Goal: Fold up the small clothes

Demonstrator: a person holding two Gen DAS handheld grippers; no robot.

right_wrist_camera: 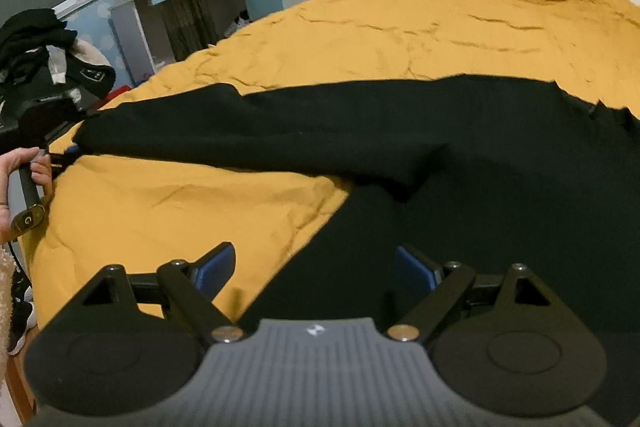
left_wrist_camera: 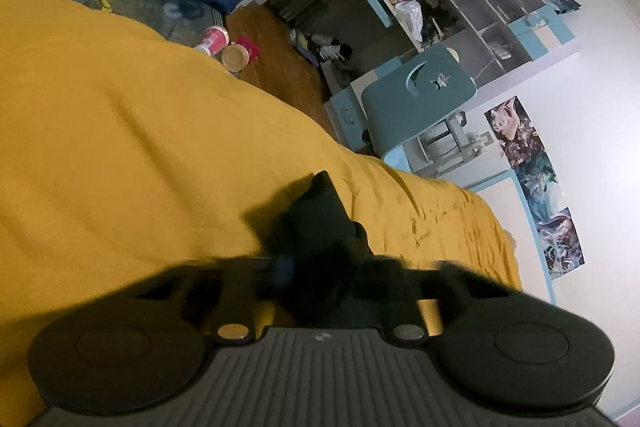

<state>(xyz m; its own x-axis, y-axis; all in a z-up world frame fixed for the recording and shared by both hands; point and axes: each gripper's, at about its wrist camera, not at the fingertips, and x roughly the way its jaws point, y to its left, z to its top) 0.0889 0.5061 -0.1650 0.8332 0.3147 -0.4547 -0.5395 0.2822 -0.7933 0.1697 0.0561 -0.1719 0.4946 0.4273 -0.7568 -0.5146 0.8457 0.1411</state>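
Left gripper (left_wrist_camera: 308,259) pinches the garment's (right_wrist_camera: 400,147) sleeve; right gripper (right_wrist_camera: 316,267) hovers wide open, empty, over its hem. A tug could slip the sleeve free.

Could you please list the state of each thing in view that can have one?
black garment: spread on the bed, one end stretched out sideways.
left gripper: shut on the black garment's end.
right gripper: open, holding nothing.
yellow bedspread: laid out, wrinkled.

Bed with wrinkled yellow cover (right_wrist_camera: 400,27), black garment (right_wrist_camera: 440,155) spread flat across its near side
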